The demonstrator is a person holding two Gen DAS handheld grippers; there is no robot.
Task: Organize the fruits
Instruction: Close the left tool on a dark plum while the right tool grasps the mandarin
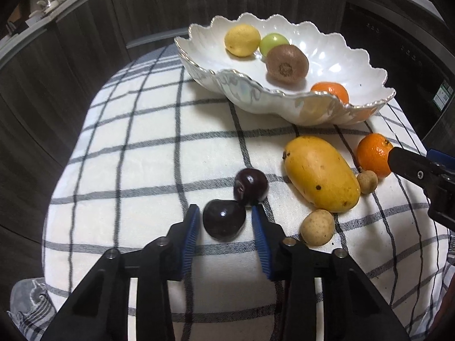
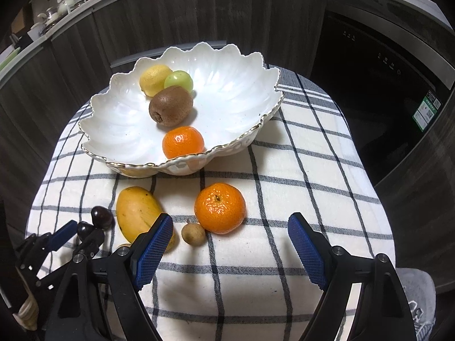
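Note:
Two dark plums lie touching on the checked cloth. My left gripper [image 1: 224,208] straddles the nearer plum [image 1: 224,219], its blue pads close beside the plum with thin gaps showing. The farther plum [image 1: 251,183] sits just beyond the tips. My right gripper [image 2: 231,216] stands wide open, with a loose mandarin [image 2: 220,207] just ahead between its fingers, untouched. A mango [image 2: 136,213] and a small brown longan [image 2: 193,233] lie to its left. A second longan [image 1: 317,227] sits beside the mango [image 1: 321,173]. The scalloped white bowl [image 2: 113,142] holds a lemon, a green fruit, a kiwi and another mandarin.
The fruit lies on a small table under a white cloth with dark checks [image 2: 284,199], whose edges drop off all round. Dark wood cabinets [image 2: 170,22] curve behind. A black appliance [image 2: 369,91] stands at the right, and tea ware sits on a counter at the upper left.

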